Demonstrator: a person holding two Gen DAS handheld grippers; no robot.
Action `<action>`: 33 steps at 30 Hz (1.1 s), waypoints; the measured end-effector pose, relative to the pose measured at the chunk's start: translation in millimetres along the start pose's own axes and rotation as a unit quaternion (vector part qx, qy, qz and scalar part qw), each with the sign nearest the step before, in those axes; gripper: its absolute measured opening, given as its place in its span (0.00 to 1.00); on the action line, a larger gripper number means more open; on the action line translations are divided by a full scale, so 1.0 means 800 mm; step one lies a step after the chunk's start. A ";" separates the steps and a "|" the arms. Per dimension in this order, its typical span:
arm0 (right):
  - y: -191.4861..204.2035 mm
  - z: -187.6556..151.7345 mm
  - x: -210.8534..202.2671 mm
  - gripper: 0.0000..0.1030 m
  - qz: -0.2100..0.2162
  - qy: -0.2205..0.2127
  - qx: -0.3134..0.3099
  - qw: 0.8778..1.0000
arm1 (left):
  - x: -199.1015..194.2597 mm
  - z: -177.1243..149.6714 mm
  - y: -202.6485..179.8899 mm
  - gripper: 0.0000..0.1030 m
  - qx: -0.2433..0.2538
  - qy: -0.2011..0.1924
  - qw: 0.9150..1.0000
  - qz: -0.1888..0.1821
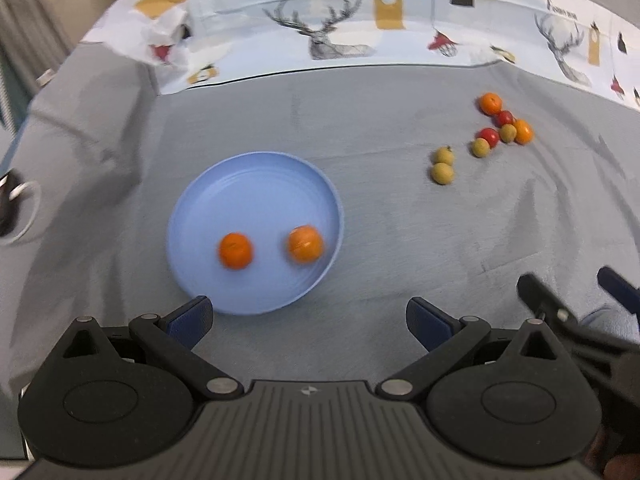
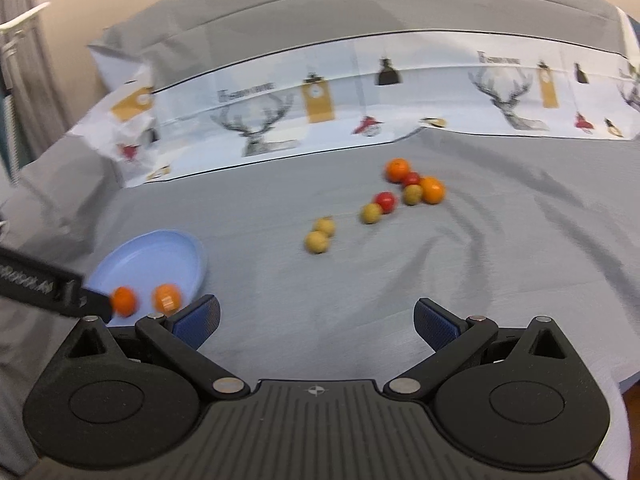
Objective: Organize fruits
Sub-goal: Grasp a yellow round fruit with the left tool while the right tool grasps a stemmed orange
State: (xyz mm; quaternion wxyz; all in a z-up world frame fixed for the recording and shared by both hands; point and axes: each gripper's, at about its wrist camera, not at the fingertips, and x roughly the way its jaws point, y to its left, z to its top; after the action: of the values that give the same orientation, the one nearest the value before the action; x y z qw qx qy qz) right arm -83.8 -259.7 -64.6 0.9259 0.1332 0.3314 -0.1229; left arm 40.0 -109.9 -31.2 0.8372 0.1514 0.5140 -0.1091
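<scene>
bare grey cloth (image 2: 400, 288) between blue plate (image 1: 256, 184) and fruit cluster (image 2: 400, 196); nothing obstructs

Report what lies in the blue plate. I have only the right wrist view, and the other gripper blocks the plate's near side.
Observer: The left wrist view shows the whole blue plate. It holds a left orange and a right orange, set apart, and nothing else.
Operator: Give me the left tongs' state.
Observer: The left tongs are open and empty, just at the plate's near rim.
Operator: Check left of the plate.
Observer: A dark object with a white ring shows at the view's left edge. It is too blurred to identify.
</scene>
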 end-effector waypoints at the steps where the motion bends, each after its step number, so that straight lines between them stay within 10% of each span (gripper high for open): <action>1: -0.007 0.002 0.007 0.99 -0.010 -0.001 0.003 1.000 | 0.006 0.006 -0.006 1.00 0.005 0.001 1.000 -0.001; 20: -0.159 0.089 0.274 0.99 -0.167 0.004 -0.043 0.985 | 0.223 0.151 -0.148 1.00 0.067 0.069 0.994 -0.052; 28: -0.162 0.099 0.336 0.99 -0.139 -0.024 -0.050 0.989 | 0.269 0.169 -0.159 0.98 0.058 0.086 0.992 -0.070; 30: -0.160 0.098 0.334 0.96 -0.133 -0.029 -0.056 0.989 | 0.265 0.170 -0.162 0.86 0.069 0.075 0.992 -0.075; 32: -0.161 0.101 0.328 0.35 -0.096 -0.031 -0.058 0.993 | 0.255 0.171 -0.164 0.36 0.076 0.060 0.991 -0.092; 33: -0.159 0.103 0.326 0.36 -0.079 -0.027 -0.062 0.995 | 0.249 0.171 -0.163 0.31 0.081 0.056 0.990 -0.104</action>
State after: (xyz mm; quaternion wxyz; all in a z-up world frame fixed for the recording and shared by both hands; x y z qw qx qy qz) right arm 119.2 -442.1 -192.6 0.9283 0.0452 0.3231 -0.1787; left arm 198.1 -286.8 -169.9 0.7761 0.1704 0.5627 -0.2282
